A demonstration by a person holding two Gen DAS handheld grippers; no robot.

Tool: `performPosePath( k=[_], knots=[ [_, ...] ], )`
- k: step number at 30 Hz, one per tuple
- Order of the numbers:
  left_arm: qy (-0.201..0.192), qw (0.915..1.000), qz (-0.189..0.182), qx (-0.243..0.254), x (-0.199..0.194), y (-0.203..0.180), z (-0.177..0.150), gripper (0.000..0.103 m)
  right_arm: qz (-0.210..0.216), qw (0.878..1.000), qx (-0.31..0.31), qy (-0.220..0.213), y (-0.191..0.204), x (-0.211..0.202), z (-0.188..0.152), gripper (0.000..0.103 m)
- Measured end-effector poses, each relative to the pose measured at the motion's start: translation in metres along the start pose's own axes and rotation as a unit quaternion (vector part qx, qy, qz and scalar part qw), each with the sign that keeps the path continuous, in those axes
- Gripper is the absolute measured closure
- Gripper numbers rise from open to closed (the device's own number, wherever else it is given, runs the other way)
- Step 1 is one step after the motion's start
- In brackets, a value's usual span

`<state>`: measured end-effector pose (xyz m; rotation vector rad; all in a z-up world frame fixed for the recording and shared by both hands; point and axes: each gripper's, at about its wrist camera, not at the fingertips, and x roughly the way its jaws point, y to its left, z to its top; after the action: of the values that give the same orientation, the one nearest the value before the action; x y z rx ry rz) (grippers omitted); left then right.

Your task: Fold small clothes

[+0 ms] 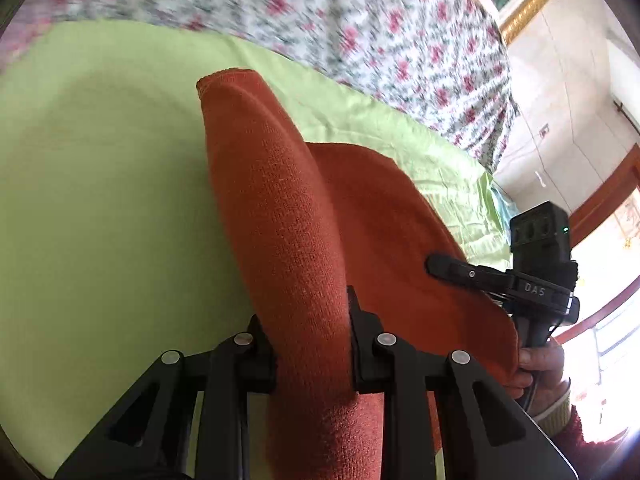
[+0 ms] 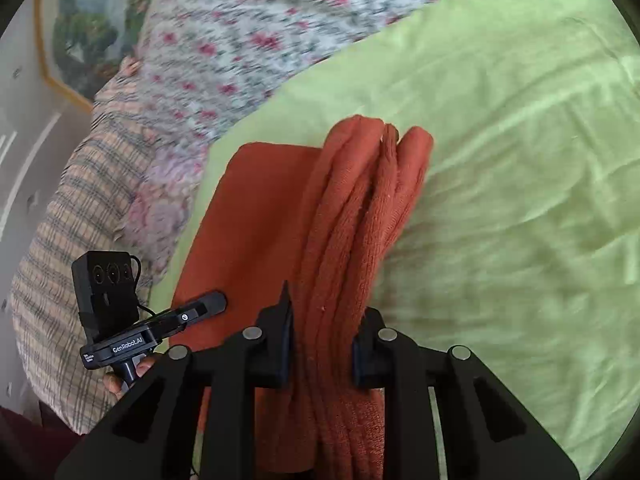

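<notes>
A rust-orange knitted cloth point(image 1: 280, 208) lies on a light green sheet point(image 1: 100, 184). My left gripper point(image 1: 310, 332) is shut on a raised fold of the cloth, which runs forward between the fingers. My right gripper point(image 2: 324, 344) is shut on a bunched, several-layered fold of the same cloth point(image 2: 352, 216). A flat part of the cloth point(image 2: 248, 216) lies to its left. The right gripper also shows in the left wrist view point(image 1: 440, 264), resting on the cloth's right side. The left gripper shows in the right wrist view point(image 2: 212, 304) at the cloth's left edge.
A floral bedspread point(image 1: 360, 20) lies beyond the green sheet point(image 2: 520, 160). A plaid quilt point(image 2: 68, 240) is at the left in the right wrist view. A white wall and wooden trim point(image 1: 600, 184) stand at the right in the left wrist view.
</notes>
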<state>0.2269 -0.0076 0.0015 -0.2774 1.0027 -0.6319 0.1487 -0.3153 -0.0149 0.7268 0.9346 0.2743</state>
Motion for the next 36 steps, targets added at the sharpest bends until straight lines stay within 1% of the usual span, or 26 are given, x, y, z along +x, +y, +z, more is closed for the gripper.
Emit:
performPosePath(
  k=[3,4,5,7,8,9,10,11,12,13,14,15,16,17,18,21,22,23,24,25,26,29,31,32,33,36],
  knots=[
    [-0.009,0.9998,0.013,-0.011,-0.040,0.022,-0.019,0.079,0.039,0.999,-0.007,0.018,0.030,0.024,-0.021,0.079],
    [-0.011,0.9997,0.019,-0.013,-0.049,0.029,-0.025,0.079,0.056,0.998,-0.009,0.032,0.042,0.040,-0.035,0.079],
    [-0.010,0.9995,0.026,-0.016,-0.056,0.037,-0.034,0.078,0.056,0.998,-0.009,0.032,0.042,0.040,-0.035,0.079],
    [0.006,0.9988,0.042,-0.026,-0.056,0.055,-0.049,0.078,0.066,0.997,-0.005,0.049,0.048,0.060,-0.049,0.079],
    [0.019,0.9981,0.047,-0.036,-0.050,0.065,-0.057,0.076,0.061,0.996,-0.003,0.058,0.048,0.067,-0.055,0.079],
    [0.021,0.9980,0.042,-0.042,-0.046,0.072,-0.062,0.072,0.049,0.997,-0.005,0.064,0.048,0.075,-0.061,0.080],
    [0.018,0.9980,0.040,-0.046,-0.045,0.076,-0.065,0.070,0.026,0.997,-0.008,0.070,0.046,0.083,-0.067,0.079],
    [0.014,0.9980,0.033,-0.052,-0.045,0.080,-0.066,0.067,0.022,0.997,-0.003,0.071,0.042,0.085,-0.070,0.079],
    [0.013,0.9979,0.026,-0.057,-0.044,0.082,-0.064,0.062,0.027,0.997,0.008,0.070,0.038,0.086,-0.072,0.078],
    [0.012,0.9977,0.021,-0.063,-0.044,0.085,-0.061,0.061,0.031,0.997,0.016,0.068,0.036,0.085,-0.072,0.077],
    [0.011,0.9973,0.020,-0.069,-0.043,0.089,-0.057,0.054,0.026,0.997,0.013,0.069,0.036,0.083,-0.072,0.074],
    [0.009,0.9970,0.020,-0.074,-0.040,0.092,-0.050,0.052,0.004,0.997,-0.002,0.074,0.044,0.081,-0.070,0.069],
    [0.007,0.9968,0.020,-0.078,-0.039,0.096,-0.044,0.052,0.004,0.997,-0.002,0.074,0.044,0.081,-0.070,0.067],
    [0.005,0.9963,0.017,-0.083,-0.039,0.103,-0.037,0.049,-0.015,0.997,-0.010,0.073,0.049,0.076,-0.067,0.063],
    [0.001,0.9958,0.018,-0.089,-0.039,0.110,-0.031,0.047,-0.015,0.997,-0.010,0.073,0.049,0.076,-0.067,0.059],
    [-0.016,0.9930,0.026,-0.114,-0.032,0.131,-0.004,0.046,-0.043,0.998,-0.024,0.043,0.054,0.058,-0.058,0.057],
    [-0.021,0.9920,0.028,-0.121,-0.029,0.138,0.006,0.047,-0.045,0.998,-0.025,0.029,0.056,0.051,-0.055,0.057],
    [-0.027,0.9911,0.034,-0.126,-0.025,0.145,0.017,0.053,-0.043,0.999,-0.023,0.020,0.055,0.046,-0.052,0.057],
    [-0.031,0.9907,0.039,-0.127,-0.019,0.151,0.030,0.063,-0.040,0.999,-0.019,0.012,0.053,0.042,-0.050,0.057],
    [-0.032,0.9903,0.045,-0.128,-0.014,0.156,0.042,0.068,-0.039,0.999,-0.016,0.009,0.054,0.042,-0.049,0.057],
    [-0.032,0.9898,0.053,-0.129,-0.008,0.161,0.055,0.071,-0.039,0.999,-0.014,0.006,0.054,0.041,-0.047,0.057],
    [-0.040,0.9881,0.082,-0.125,-0.004,0.166,0.084,0.072,-0.035,0.999,-0.015,0.007,0.058,0.041,-0.046,0.057],
    [-0.048,0.9877,0.083,-0.123,-0.013,0.163,0.088,0.071,-0.035,0.999,-0.022,0.008,0.062,0.040,-0.045,0.057],
    [-0.056,0.9879,0.083,-0.119,-0.021,0.157,0.086,0.066,-0.033,0.999,-0.026,0.008,0.065,0.040,-0.045,0.057],
    [-0.062,0.9877,0.090,-0.111,-0.029,0.149,0.081,0.061,-0.031,0.999,-0.029,0.008,0.068,0.039,-0.045,0.057],
    [-0.065,0.9886,0.105,-0.086,-0.053,0.127,0.047,0.058,-0.030,0.998,-0.046,0.009,0.078,0.042,-0.046,0.057]
  ],
)
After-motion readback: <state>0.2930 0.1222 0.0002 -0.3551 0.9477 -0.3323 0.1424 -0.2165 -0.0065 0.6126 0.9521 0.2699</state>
